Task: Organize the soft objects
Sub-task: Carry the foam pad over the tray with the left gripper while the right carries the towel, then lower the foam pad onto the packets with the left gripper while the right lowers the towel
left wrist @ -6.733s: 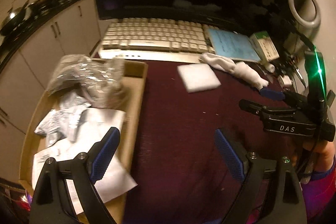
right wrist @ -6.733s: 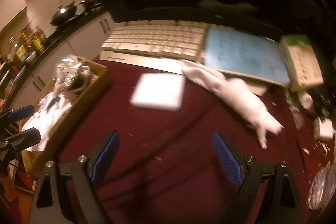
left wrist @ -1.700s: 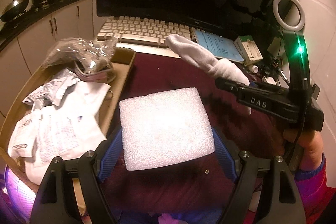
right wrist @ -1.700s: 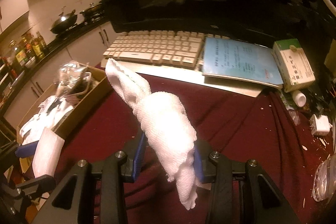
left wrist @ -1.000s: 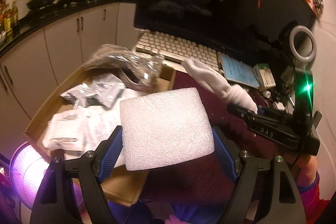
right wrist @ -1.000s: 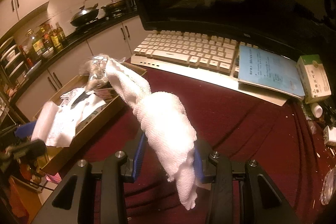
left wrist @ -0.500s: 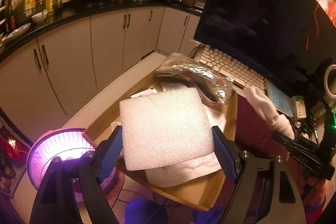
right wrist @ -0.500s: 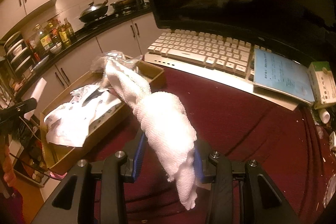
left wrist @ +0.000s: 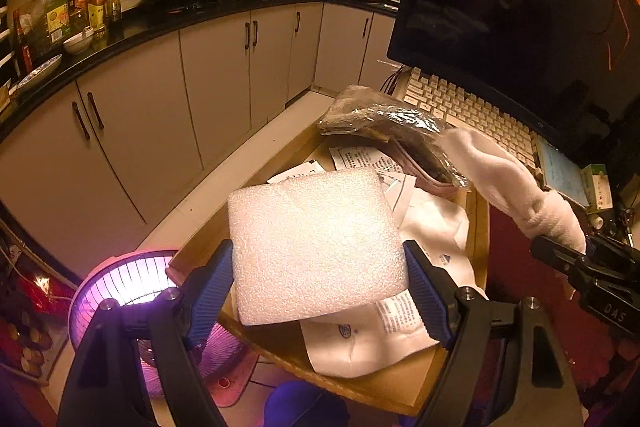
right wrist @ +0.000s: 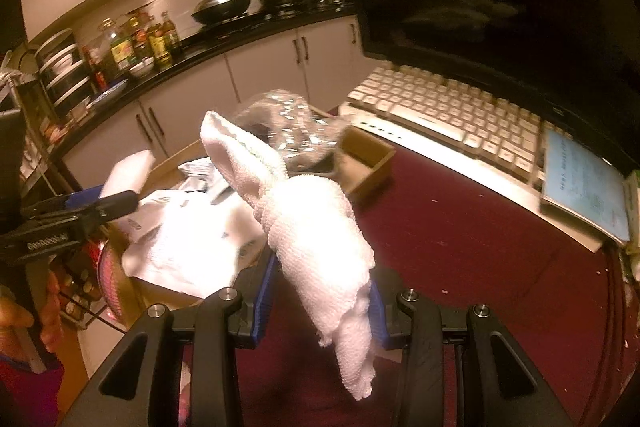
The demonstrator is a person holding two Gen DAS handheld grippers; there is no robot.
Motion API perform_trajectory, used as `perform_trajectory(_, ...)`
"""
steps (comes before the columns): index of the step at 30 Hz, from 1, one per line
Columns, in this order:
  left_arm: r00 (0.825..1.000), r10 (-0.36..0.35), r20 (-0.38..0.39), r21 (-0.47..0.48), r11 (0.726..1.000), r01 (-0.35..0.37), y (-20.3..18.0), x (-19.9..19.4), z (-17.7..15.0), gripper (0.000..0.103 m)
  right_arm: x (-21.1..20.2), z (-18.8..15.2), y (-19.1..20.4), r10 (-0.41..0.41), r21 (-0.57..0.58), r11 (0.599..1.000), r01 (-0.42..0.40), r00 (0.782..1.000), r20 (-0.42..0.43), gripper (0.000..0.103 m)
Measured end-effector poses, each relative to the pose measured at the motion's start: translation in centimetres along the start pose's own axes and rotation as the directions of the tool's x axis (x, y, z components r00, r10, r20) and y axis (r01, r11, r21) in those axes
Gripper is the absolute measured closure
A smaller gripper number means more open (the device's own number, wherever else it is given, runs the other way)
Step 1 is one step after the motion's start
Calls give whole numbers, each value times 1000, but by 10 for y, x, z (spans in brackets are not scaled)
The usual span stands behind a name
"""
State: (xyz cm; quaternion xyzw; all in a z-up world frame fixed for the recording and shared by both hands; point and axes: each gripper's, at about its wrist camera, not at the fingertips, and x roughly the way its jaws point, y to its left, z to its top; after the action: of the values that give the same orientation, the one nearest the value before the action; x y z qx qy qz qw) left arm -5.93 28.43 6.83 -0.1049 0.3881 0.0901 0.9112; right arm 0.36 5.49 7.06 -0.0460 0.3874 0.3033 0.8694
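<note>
My left gripper (left wrist: 318, 291) is shut on a white foam pad (left wrist: 316, 247), held flat above the near end of a cardboard box (left wrist: 400, 393). My right gripper (right wrist: 320, 303) is shut on a rolled white towel (right wrist: 312, 223), which sticks up and droops past the fingers. The towel also shows in the left wrist view (left wrist: 516, 187), above the box's right wall. The box (right wrist: 370, 163) holds white paper packets (right wrist: 192, 243) and a clear plastic bag (left wrist: 392, 127). In the right wrist view the foam pad (right wrist: 128, 171) and the left gripper (right wrist: 92, 203) show at the left over the box.
A white keyboard (right wrist: 448, 111) and a dark monitor (left wrist: 516, 19) stand at the back of the maroon table (right wrist: 480, 247). A blue booklet (right wrist: 580, 183) lies to the right. A glowing heater (left wrist: 124, 291) stands on the floor by the box. Kitchen cabinets (left wrist: 160, 99) run along the left.
Both grippers picked up their items and swung left, off the table's middle and over the cardboard box. In the last half second they moved a little further over the box.
</note>
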Motion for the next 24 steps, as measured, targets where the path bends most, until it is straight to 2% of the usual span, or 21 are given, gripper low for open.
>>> perform_trajectory(9, 999, 15, -32, -1, 1000, -15, 5, 18, 2, 22, 35, 25, 22, 78, 20, 997, -77, 996, -52, 60)
perform_trajectory(24, 999, 40, -29, 32, 999, -39, 4, 30, 11, 22, 61, 41, 36, 63, 4, 998, -63, 995, -74, 60)
